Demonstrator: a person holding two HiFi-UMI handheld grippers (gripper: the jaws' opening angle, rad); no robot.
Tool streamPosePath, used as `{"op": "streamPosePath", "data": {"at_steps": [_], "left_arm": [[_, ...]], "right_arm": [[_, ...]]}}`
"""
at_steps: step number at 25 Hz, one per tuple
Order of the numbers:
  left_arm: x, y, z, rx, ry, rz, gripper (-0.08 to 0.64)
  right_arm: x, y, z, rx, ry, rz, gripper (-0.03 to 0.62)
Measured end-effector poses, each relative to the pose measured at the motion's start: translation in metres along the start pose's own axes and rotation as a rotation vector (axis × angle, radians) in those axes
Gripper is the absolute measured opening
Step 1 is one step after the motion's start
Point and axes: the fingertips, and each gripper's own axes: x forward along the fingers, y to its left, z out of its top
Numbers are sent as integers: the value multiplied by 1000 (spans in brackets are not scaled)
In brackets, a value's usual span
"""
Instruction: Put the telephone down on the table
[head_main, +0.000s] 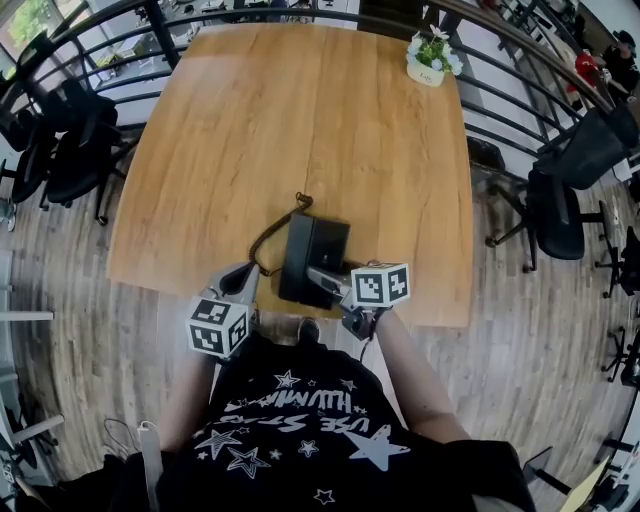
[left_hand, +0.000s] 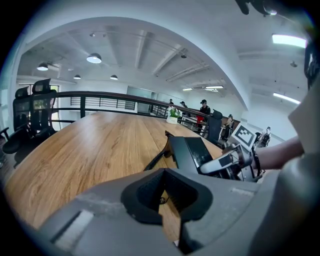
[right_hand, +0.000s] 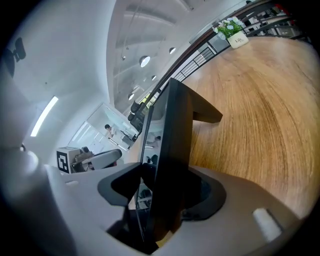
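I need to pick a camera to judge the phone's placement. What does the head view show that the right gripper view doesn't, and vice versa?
Head view only: the cord and the person's star-print shirt. Right gripper view only: ceiling lights, and the telephone close up, standing between the right tongs. Both: telephone, wooden table, potted plant, left tongs.

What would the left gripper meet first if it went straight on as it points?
Probably the table near its edge: the left gripper tilts down at bare wood. The cord lies close, so depth is uncertain.
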Motion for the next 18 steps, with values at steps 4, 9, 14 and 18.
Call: {"op": "streamPosePath", "data": {"at_steps": [4,9,14,18], "left_arm": [[1,-1,-2,-1,9,2,2],[1,-2,-7,-1,23,2,2],[1,0,-8,3,28,2,2],[-1,5,-9,14,33,-7,2]], "right_arm": [[-3,-5,0,-11,20,-16,270],[-5,-9,-1,-3,33,-29,279],[-6,-10,-2,-2,25,-44,281],[-10,-11,-2,-11,-2,-79,285]]}}
